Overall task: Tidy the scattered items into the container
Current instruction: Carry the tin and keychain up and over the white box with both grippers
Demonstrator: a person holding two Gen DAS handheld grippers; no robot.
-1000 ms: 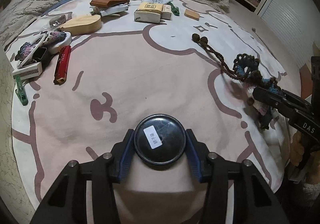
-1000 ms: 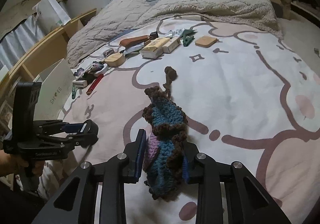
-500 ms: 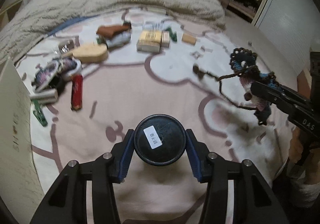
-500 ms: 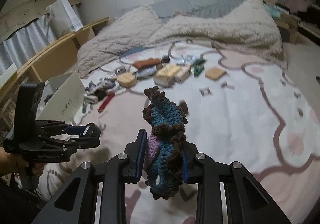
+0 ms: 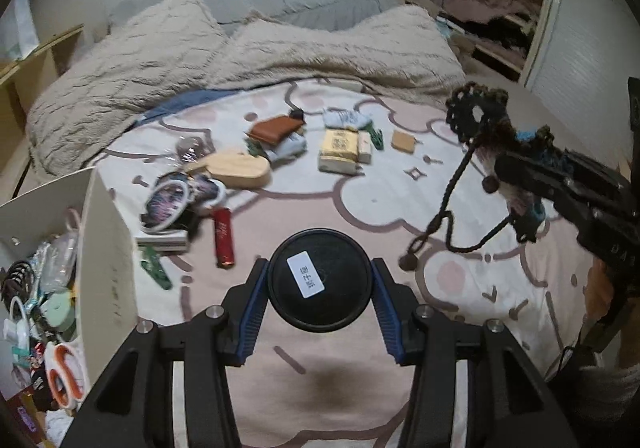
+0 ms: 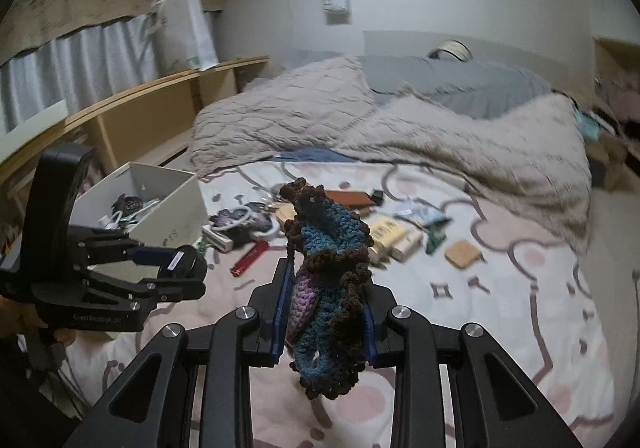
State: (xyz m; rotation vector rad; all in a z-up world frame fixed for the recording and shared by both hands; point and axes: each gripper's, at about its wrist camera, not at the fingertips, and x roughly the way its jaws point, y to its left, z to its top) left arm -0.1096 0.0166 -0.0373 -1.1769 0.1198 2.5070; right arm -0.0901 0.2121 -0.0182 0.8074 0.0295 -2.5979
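Note:
My left gripper [image 5: 319, 294] is shut on a round black disc [image 5: 319, 280] with a white label, held above the pink rug; it also shows in the right wrist view [image 6: 182, 264]. My right gripper [image 6: 324, 306] is shut on a blue, purple and brown crochet pouch [image 6: 328, 280], lifted off the rug, its cords dangling [image 5: 452, 208]. The white container [image 5: 104, 248] stands at the left, holding several items; it shows in the right wrist view [image 6: 168, 208] beyond the left gripper.
Scattered on the rug: a red harmonica [image 5: 223, 236], a wooden case [image 5: 240, 170], a brown case [image 5: 274, 128], yellow boxes [image 5: 340, 152], a green clip [image 5: 154, 272], a small wooden block [image 5: 403, 140]. Rumpled blankets [image 5: 240, 56] lie behind; a wooden shelf [image 6: 160, 104] runs along the left.
Both grippers have risen and tilted back from the rug. The crochet pouch has come off the rug with its cords hanging free. The container has come into view at left.

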